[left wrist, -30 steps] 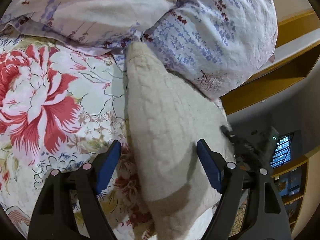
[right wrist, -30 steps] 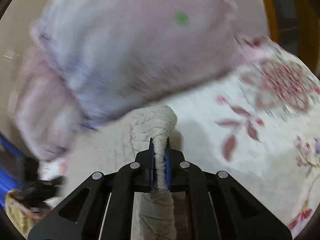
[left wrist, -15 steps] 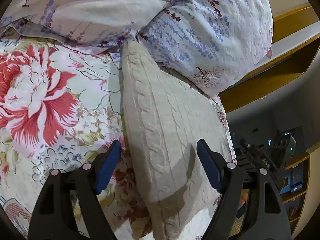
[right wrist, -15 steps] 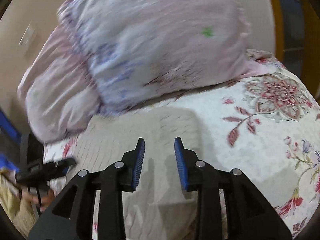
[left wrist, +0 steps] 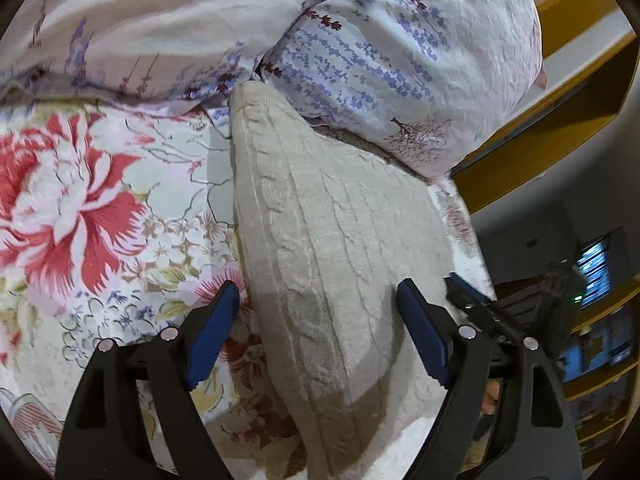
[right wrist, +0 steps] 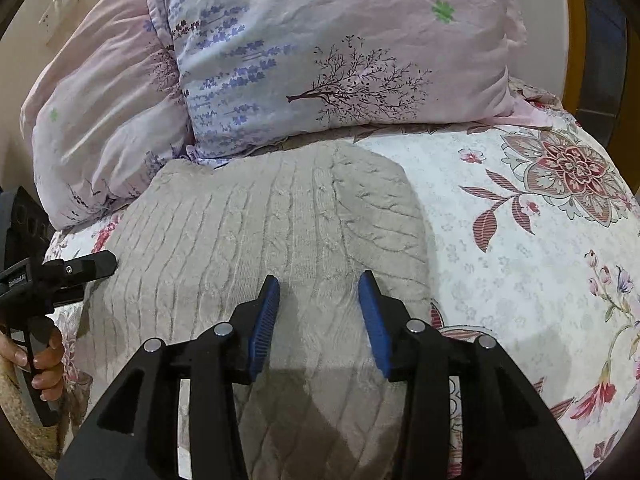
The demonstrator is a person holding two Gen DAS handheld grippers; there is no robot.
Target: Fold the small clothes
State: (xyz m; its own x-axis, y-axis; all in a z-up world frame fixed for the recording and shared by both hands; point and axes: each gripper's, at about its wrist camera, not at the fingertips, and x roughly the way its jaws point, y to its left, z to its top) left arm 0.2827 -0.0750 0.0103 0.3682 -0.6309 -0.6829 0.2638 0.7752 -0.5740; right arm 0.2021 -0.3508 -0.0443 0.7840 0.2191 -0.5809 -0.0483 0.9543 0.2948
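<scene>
A beige cable-knit garment lies folded flat on the floral bedsheet, its far end against the pillows. It also shows in the right wrist view. My left gripper is open, its blue-padded jaws standing wide above the near part of the knit. My right gripper is open and empty, just above the knit's near edge. The left gripper shows at the left edge of the right wrist view, and the right gripper at the right of the left wrist view.
Two lavender-print pillows lie at the head of the bed, touching the knit. The floral sheet spreads to the right. A yellow wooden frame and dark shelves stand beyond the bed's edge.
My right gripper was shut on a fold of the knit one second ago; it let go, opened wide, and the knit now lies flat. The left gripper stayed open and barely moved.
</scene>
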